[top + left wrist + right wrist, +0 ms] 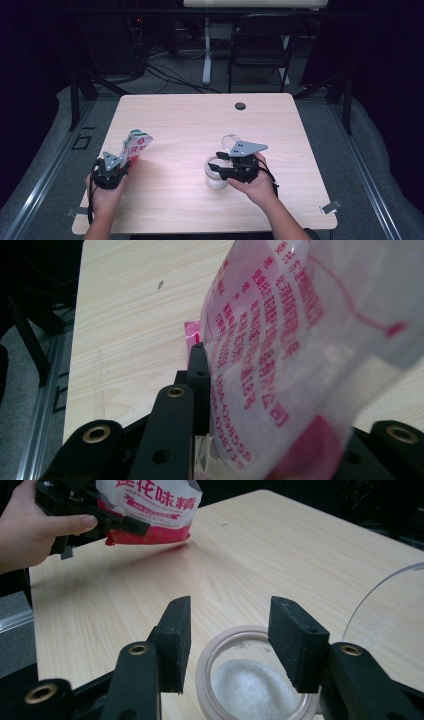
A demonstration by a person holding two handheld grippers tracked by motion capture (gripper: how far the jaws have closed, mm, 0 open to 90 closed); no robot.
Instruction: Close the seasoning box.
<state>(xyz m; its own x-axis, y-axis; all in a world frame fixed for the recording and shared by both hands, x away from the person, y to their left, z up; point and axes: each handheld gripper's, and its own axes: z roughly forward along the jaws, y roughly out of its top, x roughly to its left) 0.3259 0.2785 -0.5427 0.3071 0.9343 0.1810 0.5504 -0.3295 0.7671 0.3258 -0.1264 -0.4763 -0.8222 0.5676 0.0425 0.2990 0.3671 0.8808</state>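
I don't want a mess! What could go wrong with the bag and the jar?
1. The bag is held up off the table in the left gripper; if its top is open, powder could spill out.
2. The jar of white powder stands open, and the right gripper hovers over its rim with open jaws, so a bump might tip it.

Bare table (200,120) lies open between the raised bag (135,145) and jar (216,176).
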